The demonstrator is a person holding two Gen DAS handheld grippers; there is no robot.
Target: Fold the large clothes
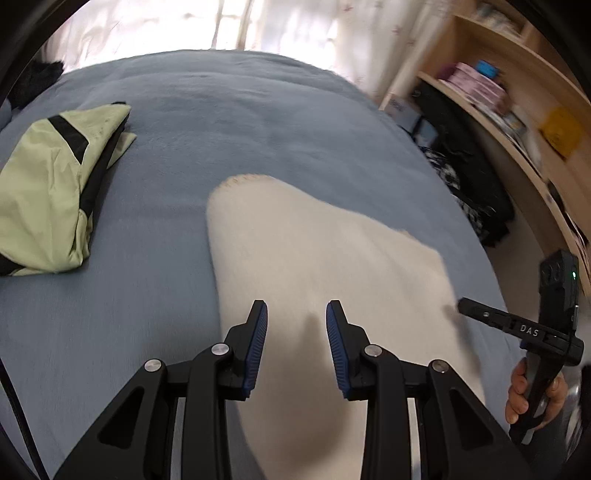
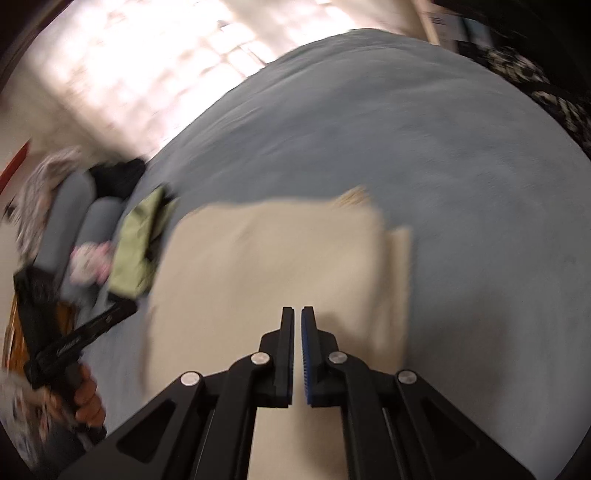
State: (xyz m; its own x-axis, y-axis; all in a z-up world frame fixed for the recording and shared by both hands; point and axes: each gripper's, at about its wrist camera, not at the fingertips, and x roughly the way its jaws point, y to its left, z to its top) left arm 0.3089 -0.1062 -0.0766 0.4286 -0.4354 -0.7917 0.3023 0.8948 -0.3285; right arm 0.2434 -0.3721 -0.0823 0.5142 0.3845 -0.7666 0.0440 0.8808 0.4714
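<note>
A cream garment lies folded on the blue-grey bed; it also shows in the right wrist view. My left gripper hovers over its near part, jaws open and empty. My right gripper hovers above the same garment with its jaws nearly closed and nothing between them; it shows at the right edge of the left wrist view. A folded light-green garment with black stripes lies to the left on the bed and shows in the right wrist view.
A wooden shelf unit with boxes and books stands right of the bed, dark bags on the floor beside it. Pillows and dark clothes lie at the bed's left end. Bright curtains hang behind.
</note>
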